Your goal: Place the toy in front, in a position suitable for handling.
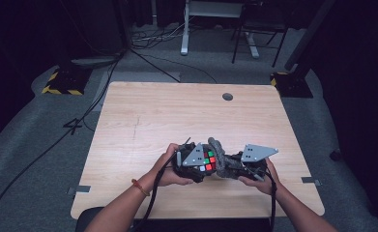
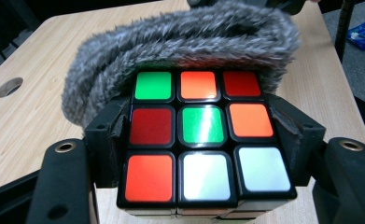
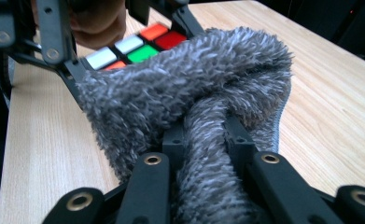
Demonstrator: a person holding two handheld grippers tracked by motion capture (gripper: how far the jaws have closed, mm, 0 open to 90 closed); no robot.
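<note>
The left gripper (image 2: 201, 140) is clamped on the puzzle cube (image 2: 201, 135); the right gripper (image 3: 203, 140) pinches the grey fluffy cloth (image 3: 189, 88) touching the cube's far edge. If the cloth is rubbed hard, the cube could twist or slip between the jaws.

Both forearms entered from the near edge of the table and converged toward its middle, each hand wrapped around the body of its gripper. The left gripper (image 1: 199, 163) pointed toward the right one, its jaws clamped on opposite sides of a puzzle cube (image 2: 202, 135). The right gripper (image 1: 236, 164) faced it at close range, its jaws pinched tight on a fold of grey fuzzy cloth (image 3: 203, 107).
</note>
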